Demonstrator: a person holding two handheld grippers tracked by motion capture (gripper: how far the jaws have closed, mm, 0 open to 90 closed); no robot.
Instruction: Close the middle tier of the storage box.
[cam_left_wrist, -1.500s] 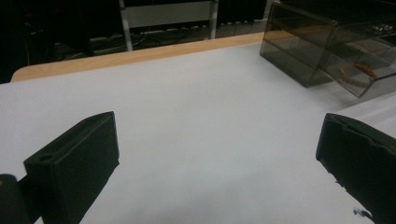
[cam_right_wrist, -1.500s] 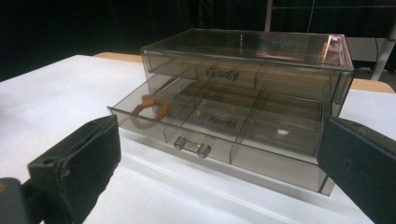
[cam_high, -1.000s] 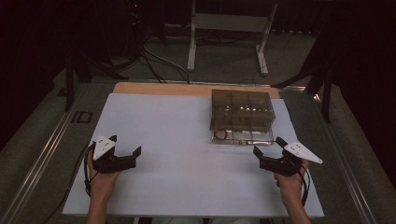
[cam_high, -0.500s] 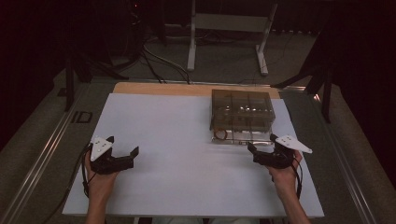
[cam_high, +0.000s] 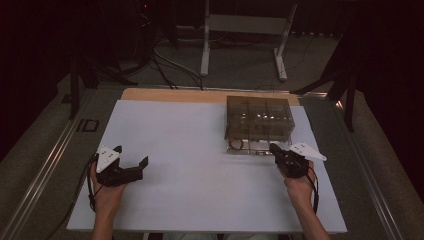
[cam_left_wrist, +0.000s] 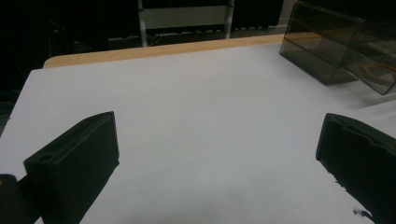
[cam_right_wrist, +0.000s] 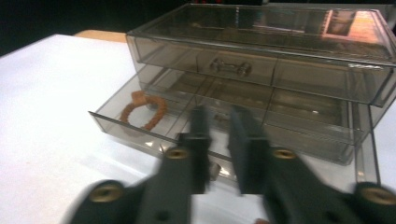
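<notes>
My right gripper (cam_high: 276, 151) has moved in over the last second: it was back near the right edge of the tabletop (cam_high: 190, 150), now it sits right at the front of the clear drawer box (cam_high: 258, 118), which stands toward the far right part of the tabletop. The jaws have also narrowed; in the right gripper view they're nearly together with a thin gap, gripping nothing, lined up on the front wall of the pulled-out bottom drawer (cam_right_wrist: 154, 126). That drawer is open toward me, with a brown bracelet (cam_right_wrist: 142, 111) lying in its left compartment. The upper drawer (cam_right_wrist: 261, 70) is shut, its small knob (cam_right_wrist: 229, 66) visible. I can't tell if my jaw tips are already touching the drawer front or just short of it, since the view is blurred. My read: I'm about to act on the open drawer, most likely pushing it closed with the near-closed jaws, though a reach for the bracelet isn't ruled out; the bracelet is off to the left of my jaw line, so pushing fits better. My left gripper (cam_high: 131, 158) has barely shifted, parked near the front left of the tabletop, jaws spread wide, empty, well apart from the box. So it's a right-hand job for now.
</notes>
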